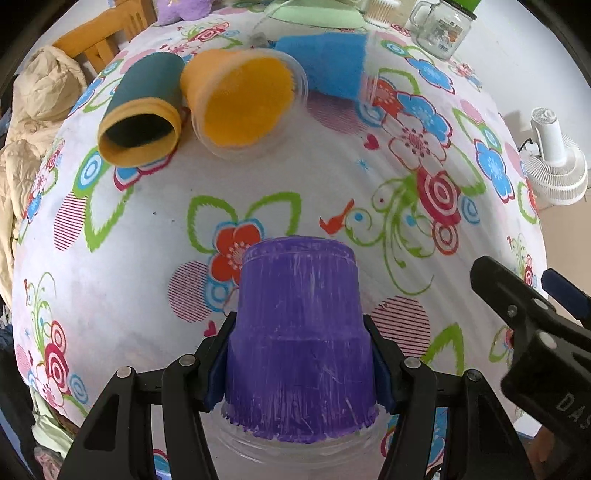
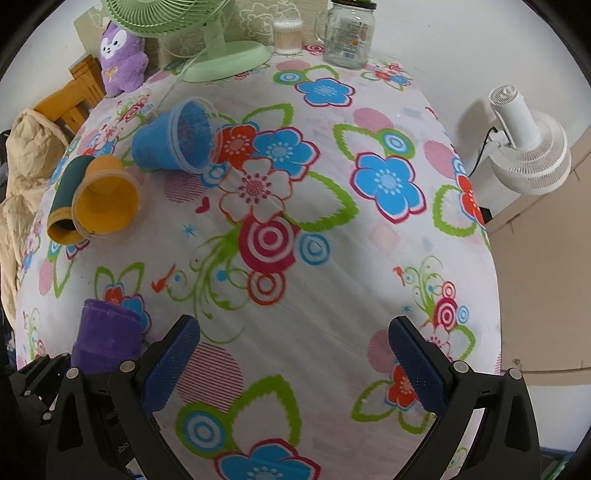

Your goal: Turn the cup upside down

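Observation:
A purple cup (image 1: pixel 299 332) stands upside down, base up and clear rim at the bottom, between the blue pads of my left gripper (image 1: pixel 299 363), which is shut on its sides. It also shows in the right wrist view (image 2: pixel 107 336) at the lower left. My right gripper (image 2: pixel 293 365) is open and empty above the flowered tablecloth; it shows in the left wrist view (image 1: pixel 532 314) at the right. An orange cup (image 1: pixel 240 103), a dark green cup (image 1: pixel 144 110) and a blue cup (image 1: pixel 325 66) lie on their sides at the far side.
A glass jar mug (image 2: pixel 347 33), a cotton-swab tub (image 2: pixel 288 35), a green fan (image 2: pixel 218 48) and a purple plush toy (image 2: pixel 122 55) stand along the far edge. A white fan (image 2: pixel 528 144) stands off the table at right. A beige jacket (image 2: pixel 22 177) hangs on a wooden chair at left.

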